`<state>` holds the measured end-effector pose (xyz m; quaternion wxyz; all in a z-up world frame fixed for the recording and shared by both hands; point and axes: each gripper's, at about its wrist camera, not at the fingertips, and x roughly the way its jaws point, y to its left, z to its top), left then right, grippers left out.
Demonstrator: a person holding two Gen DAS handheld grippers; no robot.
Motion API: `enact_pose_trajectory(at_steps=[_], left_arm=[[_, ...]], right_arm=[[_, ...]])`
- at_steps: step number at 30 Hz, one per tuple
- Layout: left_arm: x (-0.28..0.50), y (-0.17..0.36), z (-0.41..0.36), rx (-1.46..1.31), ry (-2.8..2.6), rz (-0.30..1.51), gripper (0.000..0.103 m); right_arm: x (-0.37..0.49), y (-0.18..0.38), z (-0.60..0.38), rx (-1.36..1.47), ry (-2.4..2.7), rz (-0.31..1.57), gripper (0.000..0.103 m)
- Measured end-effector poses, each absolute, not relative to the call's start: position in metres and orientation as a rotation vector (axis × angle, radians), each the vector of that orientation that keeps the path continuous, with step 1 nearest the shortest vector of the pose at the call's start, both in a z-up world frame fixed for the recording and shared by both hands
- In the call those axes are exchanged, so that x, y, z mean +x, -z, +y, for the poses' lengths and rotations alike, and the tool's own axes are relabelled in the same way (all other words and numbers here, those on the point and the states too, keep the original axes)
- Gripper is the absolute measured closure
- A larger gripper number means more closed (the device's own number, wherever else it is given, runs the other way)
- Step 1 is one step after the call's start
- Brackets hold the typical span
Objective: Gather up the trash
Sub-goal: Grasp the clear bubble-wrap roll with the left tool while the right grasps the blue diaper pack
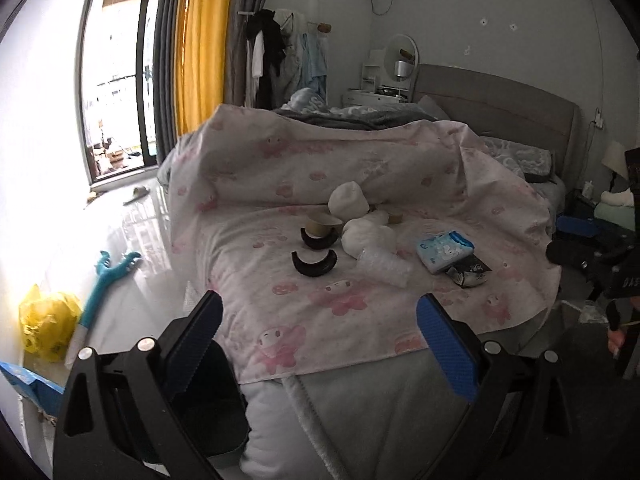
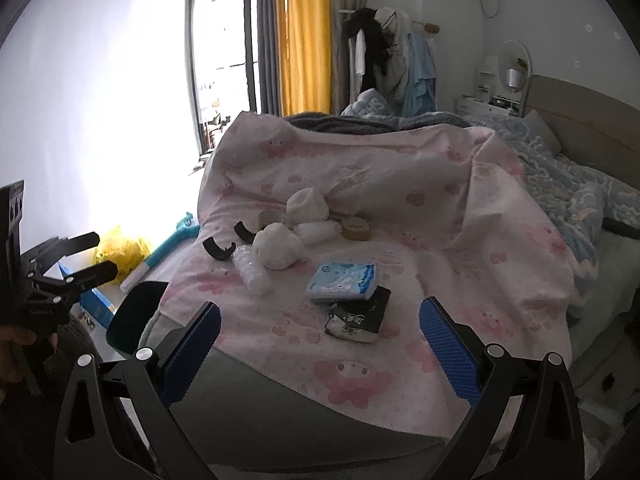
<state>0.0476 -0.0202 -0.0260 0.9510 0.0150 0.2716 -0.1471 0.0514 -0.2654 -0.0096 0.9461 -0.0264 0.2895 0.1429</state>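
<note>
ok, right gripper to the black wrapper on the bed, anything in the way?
Nothing visible. The right gripper is open and empty, and only bare pink bedspread lies between its fingers and the black wrapper. The blue-white pack sits just behind the wrapper, touching it, not in front.

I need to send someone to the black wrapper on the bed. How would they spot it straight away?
Start at the pink cartoon-print sheet spread over the bed. Near its front edge a light-blue-and-white tissue pack lies apart from the white crumpled wads. The crumpled black wrapper with white print lies partly under that pack's near edge, the only flat black packet there.
</note>
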Motion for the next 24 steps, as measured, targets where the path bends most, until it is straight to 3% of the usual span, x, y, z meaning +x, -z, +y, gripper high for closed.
enact_pose_trajectory(at_steps=[14,24], left_arm=[[0.079,0.045,-0.037,0.056,0.459,0.603,0.006],[0.105,0.067,-0.053,0.134,0.511,0.632,0.015]], right_arm=[[0.091,0.026,-0.25,-0.146,-0.316,0.62,0.003],[0.127,0.046,-0.24,-0.216,-0.324,0.655,0.003]])
